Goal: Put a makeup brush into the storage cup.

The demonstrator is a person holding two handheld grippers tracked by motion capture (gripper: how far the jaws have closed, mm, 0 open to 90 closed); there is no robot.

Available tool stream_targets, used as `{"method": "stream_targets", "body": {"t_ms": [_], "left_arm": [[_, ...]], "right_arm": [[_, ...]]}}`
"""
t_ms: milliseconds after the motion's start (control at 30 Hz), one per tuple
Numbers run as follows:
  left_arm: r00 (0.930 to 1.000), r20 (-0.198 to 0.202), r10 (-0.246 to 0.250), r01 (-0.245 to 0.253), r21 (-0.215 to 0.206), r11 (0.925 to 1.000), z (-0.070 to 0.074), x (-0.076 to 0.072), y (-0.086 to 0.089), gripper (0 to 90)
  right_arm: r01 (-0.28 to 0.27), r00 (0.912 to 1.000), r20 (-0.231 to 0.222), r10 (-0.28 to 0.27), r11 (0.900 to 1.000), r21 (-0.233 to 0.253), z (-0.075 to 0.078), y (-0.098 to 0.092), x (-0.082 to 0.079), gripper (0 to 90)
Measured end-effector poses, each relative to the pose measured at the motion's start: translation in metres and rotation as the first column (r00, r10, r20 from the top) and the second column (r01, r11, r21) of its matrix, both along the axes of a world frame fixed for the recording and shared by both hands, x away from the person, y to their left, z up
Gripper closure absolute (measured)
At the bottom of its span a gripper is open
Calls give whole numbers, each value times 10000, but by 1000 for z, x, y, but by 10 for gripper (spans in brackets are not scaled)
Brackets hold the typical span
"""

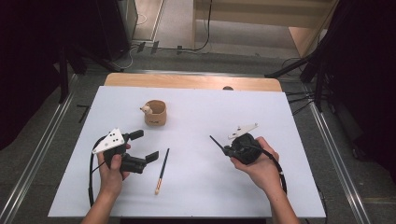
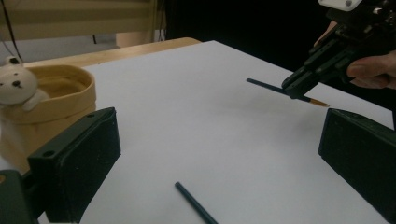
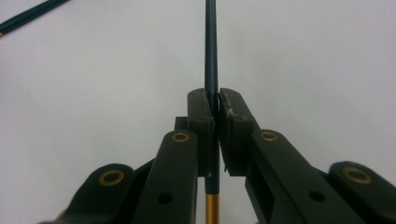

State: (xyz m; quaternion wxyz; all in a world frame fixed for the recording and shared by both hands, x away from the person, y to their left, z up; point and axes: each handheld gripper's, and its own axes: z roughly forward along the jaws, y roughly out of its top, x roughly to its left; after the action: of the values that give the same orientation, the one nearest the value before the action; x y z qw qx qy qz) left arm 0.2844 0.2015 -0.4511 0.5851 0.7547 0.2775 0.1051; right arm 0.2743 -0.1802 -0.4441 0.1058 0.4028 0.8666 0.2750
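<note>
— Jaws first: what are they doing on each side?

— Those of the right gripper (image 3: 215,109) are pressing flat against a dark green pencil (image 3: 211,56), pinching it low on the shaft near its gold band, so the long end is sticking out ahead like a pointer. The left gripper (image 1: 142,145) is standing wide apart with nothing between its pads.

— Why is the left one spread like that?

— Probably because it is getting ready for the second pencil (image 1: 162,171), which is lying on the white desk (image 1: 196,116) just beside it.

— And where is the held pencil sitting?

— It is hanging above the desk, right of centre, its tip aiming toward the left gripper.

— What about the cup?

— A tan cup (image 1: 155,113) with a small bear figure (image 1: 146,109) on its rim is waiting farther back, upright and open-topped; I am judging that it is meant to receive both pencils.
</note>
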Motion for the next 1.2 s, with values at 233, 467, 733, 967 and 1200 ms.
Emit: {"method": "stream_targets", "body": {"t_ms": [233,467,733,967,1200], "left_arm": [[10000,20,43,-42,-226,9997,5,9,-10,0],[9993,-196,-326,322,-191,9993,0,14,-17,0],[9958,-393,-830,829,-39,9966,-5,17,-25,0],[9890,-649,-1331,1312,-332,9908,-5,17,-32,0],[9763,-787,-2016,1992,-371,9793,-7,16,-41,42]], "right_arm": [[-151,9997,180,149,9998,105,5,4,2,855],[-424,9986,324,419,9990,150,6,11,-2,855],[-718,9965,450,710,9973,171,10,16,-6,855],[-920,9943,573,895,9948,432,13,20,-8,855],[-1354,9894,608,1318,9891,586,15,28,-11,855]]}}
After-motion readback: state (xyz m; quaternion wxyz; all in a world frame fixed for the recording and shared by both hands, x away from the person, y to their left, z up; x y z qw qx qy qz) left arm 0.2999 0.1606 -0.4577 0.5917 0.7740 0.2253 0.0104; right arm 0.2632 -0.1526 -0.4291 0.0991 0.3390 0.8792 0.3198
